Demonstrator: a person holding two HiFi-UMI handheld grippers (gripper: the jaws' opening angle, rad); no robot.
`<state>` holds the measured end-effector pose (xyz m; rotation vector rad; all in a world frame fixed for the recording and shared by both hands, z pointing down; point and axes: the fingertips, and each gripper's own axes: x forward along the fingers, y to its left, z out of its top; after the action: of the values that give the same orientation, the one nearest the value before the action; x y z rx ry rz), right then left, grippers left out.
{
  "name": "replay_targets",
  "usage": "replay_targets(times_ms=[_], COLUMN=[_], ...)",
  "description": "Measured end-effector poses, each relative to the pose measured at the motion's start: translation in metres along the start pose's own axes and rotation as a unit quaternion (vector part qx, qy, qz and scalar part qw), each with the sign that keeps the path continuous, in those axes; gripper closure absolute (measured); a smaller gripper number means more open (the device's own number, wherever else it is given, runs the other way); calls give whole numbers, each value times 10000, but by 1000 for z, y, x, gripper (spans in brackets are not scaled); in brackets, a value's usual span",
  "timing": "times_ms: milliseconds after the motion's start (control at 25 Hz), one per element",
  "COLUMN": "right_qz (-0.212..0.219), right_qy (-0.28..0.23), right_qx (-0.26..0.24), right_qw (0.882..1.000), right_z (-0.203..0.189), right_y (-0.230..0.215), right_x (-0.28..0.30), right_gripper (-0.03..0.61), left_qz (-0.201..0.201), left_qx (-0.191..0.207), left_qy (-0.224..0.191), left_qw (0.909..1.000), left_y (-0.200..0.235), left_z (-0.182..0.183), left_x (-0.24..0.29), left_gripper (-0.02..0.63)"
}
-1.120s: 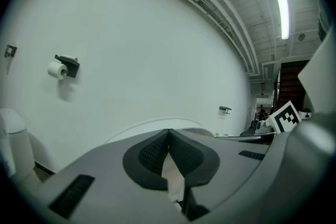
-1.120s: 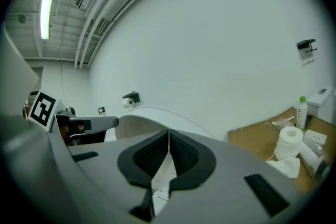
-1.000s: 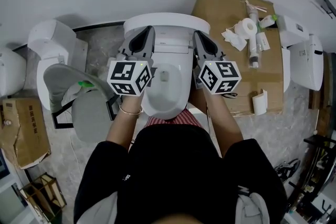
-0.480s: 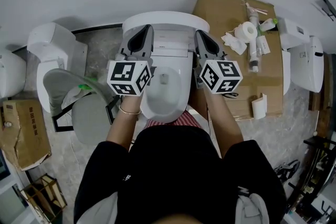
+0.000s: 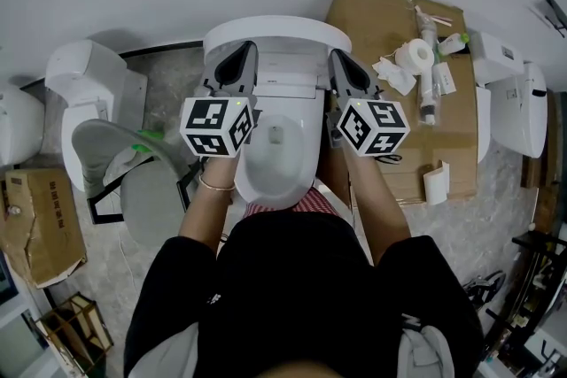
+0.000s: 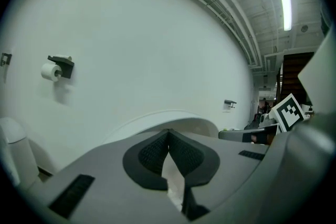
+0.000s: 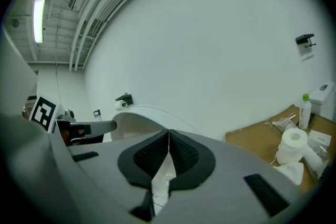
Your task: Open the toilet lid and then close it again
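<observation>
1. Left gripper (image 5: pixel 243 63): over the left edge of the toilet bowl (image 5: pixel 276 159), jaws pressed together, empty.
2. Right gripper (image 5: pixel 344 70): over the bowl's right edge, likewise closed on nothing.
3. Lid (image 5: pixel 275 31): apparently raised, standing at the bowl's rear edge just beyond both tips. The grippers probably flank it to push it down evenly.
4. Cardboard (image 5: pixel 372 18): right of the toilet, carrying a toilet roll (image 5: pixel 415 46).

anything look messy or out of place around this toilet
Yes: on the cardboard sheet right of the toilet, a toilet paper roll, crumpled tissue and bottles lie scattered. Nothing looks spilled or broken.
</observation>
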<state>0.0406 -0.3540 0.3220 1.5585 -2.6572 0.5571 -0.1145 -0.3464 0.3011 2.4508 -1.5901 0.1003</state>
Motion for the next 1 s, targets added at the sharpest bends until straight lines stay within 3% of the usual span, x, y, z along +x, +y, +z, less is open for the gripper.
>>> replay_targets(times_ms=[160, 1000], right_qz=[1, -12], right_qy=[39, -48], right_qx=[55, 143], right_qw=[10000, 9999], right_z=[-2, 13], right_y=[-6, -28], right_x=[4, 41], right_gripper=[557, 557], left_qz=[20, -34], left_qx=[-37, 44], left_qy=[-173, -139], left_qw=[9998, 9999], left_y=[2, 9], left_z=[7, 1], left_x=[5, 25], left_gripper=[609, 609])
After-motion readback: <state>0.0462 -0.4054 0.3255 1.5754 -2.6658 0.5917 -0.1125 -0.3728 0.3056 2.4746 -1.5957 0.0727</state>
